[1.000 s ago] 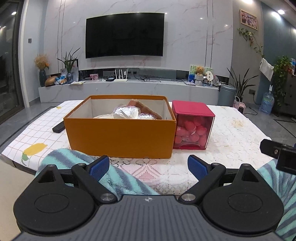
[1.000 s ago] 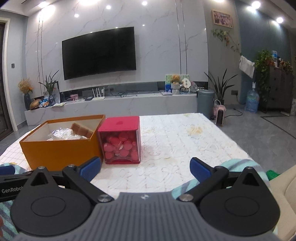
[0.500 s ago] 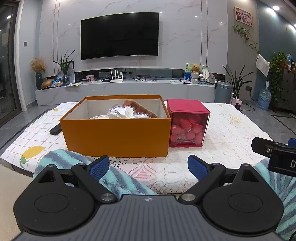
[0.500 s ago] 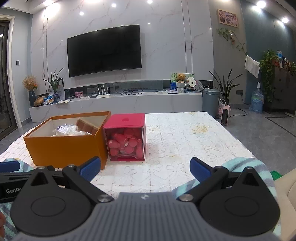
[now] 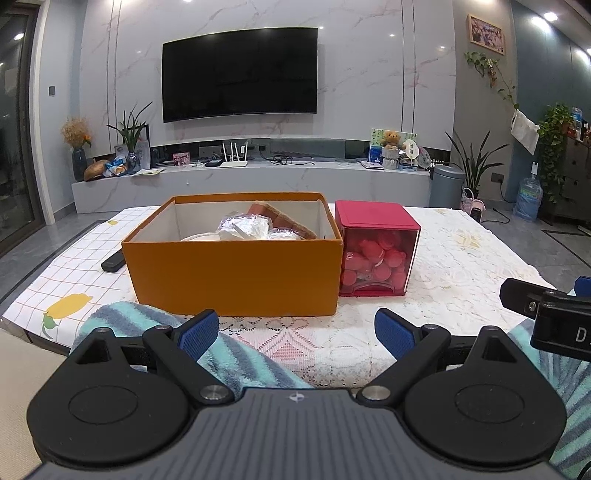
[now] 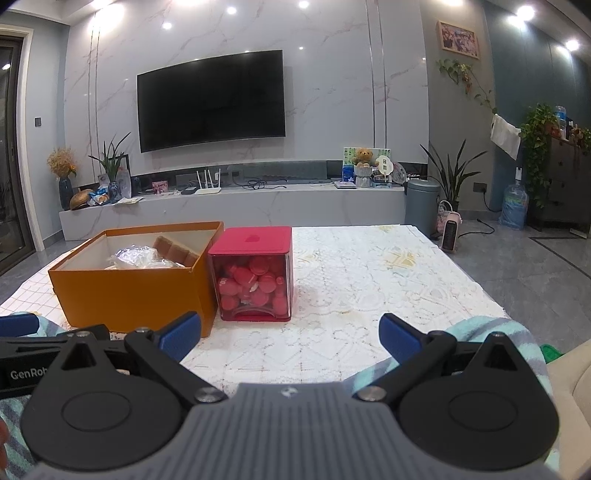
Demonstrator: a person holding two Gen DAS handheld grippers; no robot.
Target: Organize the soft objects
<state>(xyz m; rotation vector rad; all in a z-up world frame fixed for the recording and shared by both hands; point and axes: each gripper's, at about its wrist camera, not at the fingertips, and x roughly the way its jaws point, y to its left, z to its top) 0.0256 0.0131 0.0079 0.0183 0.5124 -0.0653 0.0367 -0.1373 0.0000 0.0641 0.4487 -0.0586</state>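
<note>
Table: striped towel lies crosswise along near edge; both tools spread, empty.

Interior lit by recessed white ceiling spotlights, several overexposed in the right wrist view. Illumination cool, moderate, fairly even. Glossy grey marble wall carries spot reflections. Soft shadow beside the red translucent plastic box. Focus sharp throughout. Strong fisheye curvature and dark vignetting at frame corners.

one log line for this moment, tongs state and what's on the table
left tongs: open, empty | right tongs: open, empty | striped teal fleece blanket: near table edge, ungrasped | orange cardboard box: open, beside red plastic container
</note>
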